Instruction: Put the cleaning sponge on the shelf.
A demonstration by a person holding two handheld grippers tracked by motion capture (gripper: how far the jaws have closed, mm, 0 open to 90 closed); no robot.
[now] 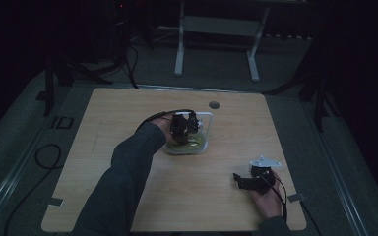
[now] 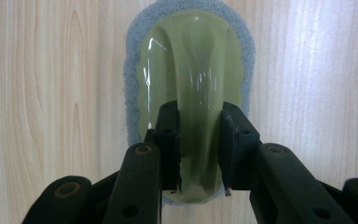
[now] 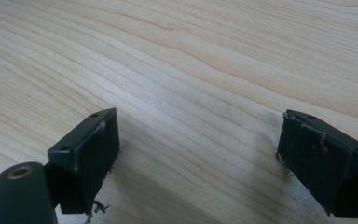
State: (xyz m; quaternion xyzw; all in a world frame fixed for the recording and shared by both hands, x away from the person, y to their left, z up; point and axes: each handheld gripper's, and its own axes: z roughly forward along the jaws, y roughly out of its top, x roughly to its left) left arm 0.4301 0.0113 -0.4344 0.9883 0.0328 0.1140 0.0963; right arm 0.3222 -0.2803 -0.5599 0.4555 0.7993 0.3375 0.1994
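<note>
Scrubber handle [image 2: 199, 116] between left gripper [image 2: 199, 149] fingers [image 2: 168, 135], clamped.

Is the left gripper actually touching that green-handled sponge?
Touching. In the left gripper view, the left gripper's fingers press on both sides of the raised green handle of the sponge.
</note>
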